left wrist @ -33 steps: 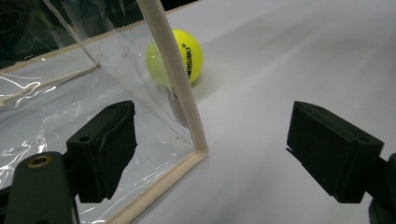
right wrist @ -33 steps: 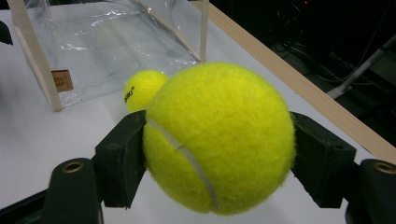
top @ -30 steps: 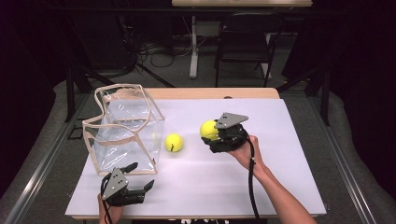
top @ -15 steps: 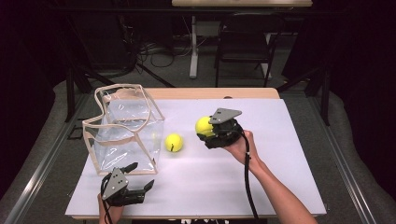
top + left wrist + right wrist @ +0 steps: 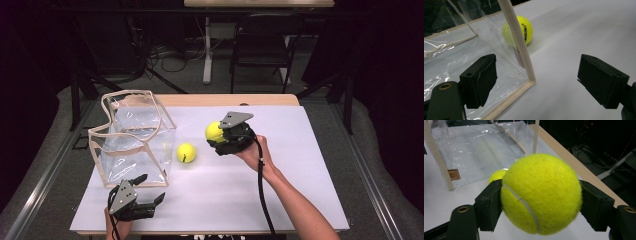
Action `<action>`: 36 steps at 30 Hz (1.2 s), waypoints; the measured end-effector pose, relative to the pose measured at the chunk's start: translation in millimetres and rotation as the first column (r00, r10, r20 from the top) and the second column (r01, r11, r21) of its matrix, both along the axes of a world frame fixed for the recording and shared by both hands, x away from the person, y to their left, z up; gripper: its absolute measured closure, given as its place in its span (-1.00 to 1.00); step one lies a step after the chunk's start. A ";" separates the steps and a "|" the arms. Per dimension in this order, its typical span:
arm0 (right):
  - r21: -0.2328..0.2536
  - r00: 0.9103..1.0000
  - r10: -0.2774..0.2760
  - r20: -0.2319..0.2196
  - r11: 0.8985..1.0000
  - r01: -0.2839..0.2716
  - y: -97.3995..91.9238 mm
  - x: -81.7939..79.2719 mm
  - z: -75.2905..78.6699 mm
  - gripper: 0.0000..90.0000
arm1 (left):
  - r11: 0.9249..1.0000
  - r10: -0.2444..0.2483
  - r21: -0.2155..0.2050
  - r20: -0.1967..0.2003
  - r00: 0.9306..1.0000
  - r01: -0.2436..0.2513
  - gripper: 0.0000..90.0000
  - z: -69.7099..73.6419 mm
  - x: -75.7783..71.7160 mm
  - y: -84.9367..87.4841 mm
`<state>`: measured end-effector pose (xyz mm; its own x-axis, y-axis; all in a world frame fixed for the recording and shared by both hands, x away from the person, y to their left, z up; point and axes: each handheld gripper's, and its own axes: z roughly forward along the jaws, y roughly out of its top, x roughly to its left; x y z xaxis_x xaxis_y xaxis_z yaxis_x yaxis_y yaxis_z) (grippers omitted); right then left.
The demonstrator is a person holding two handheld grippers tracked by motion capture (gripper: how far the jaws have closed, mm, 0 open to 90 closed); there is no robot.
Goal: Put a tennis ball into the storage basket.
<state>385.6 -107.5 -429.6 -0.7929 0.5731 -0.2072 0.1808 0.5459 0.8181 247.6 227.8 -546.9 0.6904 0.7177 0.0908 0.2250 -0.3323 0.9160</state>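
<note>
Currently the right gripper (image 5: 216, 136) is clamped on a ball (image 5: 214, 131) above the table (image 5: 300, 165); the left gripper (image 5: 150, 189), jaws apart, rests beside the bag (image 5: 131, 137).

Jaws: wide apart, nothing between the pads.
Clear bag (image 5: 474, 47): corner trim near left jaw.
Tennis ball (image 5: 525, 30): behind the trim, on white table (image 5: 579, 30).

- The right gripper (image 5: 218, 136), closed on a tennis ball (image 5: 214, 131), has moved a little to the left on the high view, toward the clear bag (image 5: 131, 137).
- The held ball is now nearer to the second ball (image 5: 186, 152) on the table (image 5: 300, 165) than one second before.
</note>
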 end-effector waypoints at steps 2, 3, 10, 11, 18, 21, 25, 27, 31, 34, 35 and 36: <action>-0.003 1.000 0.002 -0.001 1.000 -0.002 1.7 1.2 1.3 -0.42 | 1.000 0.001 -0.001 -0.001 1.000 -0.001 -0.65 -0.1 0.0 -0.2; -0.004 1.000 0.003 0.001 1.000 -0.003 2.3 1.7 1.8 -0.42 | 1.000 0.001 0.000 -0.002 1.000 -0.001 -0.65 -0.1 0.1 -0.2; -0.002 1.000 0.012 -0.001 1.000 -0.012 8.4 6.2 5.7 -0.42 | 1.000 -0.001 -0.001 0.001 1.000 0.001 -0.65 -0.1 0.0 0.0; -0.002 1.000 0.013 -0.001 1.000 -0.013 9.2 6.4 6.0 -0.42 | 1.000 -0.001 -0.005 -0.001 1.000 0.001 -0.65 -0.3 0.1 -0.2; -0.009 1.000 0.019 -0.003 1.000 -0.019 15.8 10.7 9.1 -0.42 | 1.000 0.002 -0.002 0.002 1.000 -0.002 -0.65 0.0 -0.1 -0.1; -0.014 1.000 0.020 -0.002 1.000 -0.021 18.0 13.1 10.4 -0.42 | 1.000 0.000 0.000 -0.001 1.000 0.000 -0.65 -0.1 0.1 -0.3; -0.011 1.000 0.023 -0.009 1.000 -0.023 20.4 16.0 12.2 -0.42 | 1.000 -0.001 0.000 0.001 1.000 0.001 -0.65 0.0 0.0 -0.2; -0.014 1.000 0.026 -0.008 1.000 -0.026 22.0 16.3 13.3 -0.42 | 1.000 0.001 -0.002 0.001 1.000 -0.001 -0.65 0.0 0.1 0.0; -0.013 1.000 0.030 -0.007 0.999 -0.030 25.8 17.1 15.8 -0.42 | 1.000 -0.002 -0.001 0.001 1.000 0.002 -0.65 0.0 0.1 -0.2; -0.014 0.999 0.034 -0.004 0.999 -0.034 28.6 18.6 17.6 -0.42 | 1.000 0.001 -0.002 0.001 1.000 -0.001 -0.65 0.0 0.2 0.0; -0.015 0.999 0.036 -0.004 0.999 -0.036 29.5 19.2 18.3 -0.42 | 1.000 0.000 -0.002 0.002 1.000 0.000 -0.65 0.0 0.2 0.0; -0.014 0.999 0.035 -0.005 0.999 -0.035 30.6 19.6 18.8 -0.42 | 1.000 0.000 -0.003 0.002 1.000 0.000 -0.65 0.0 0.2 -0.1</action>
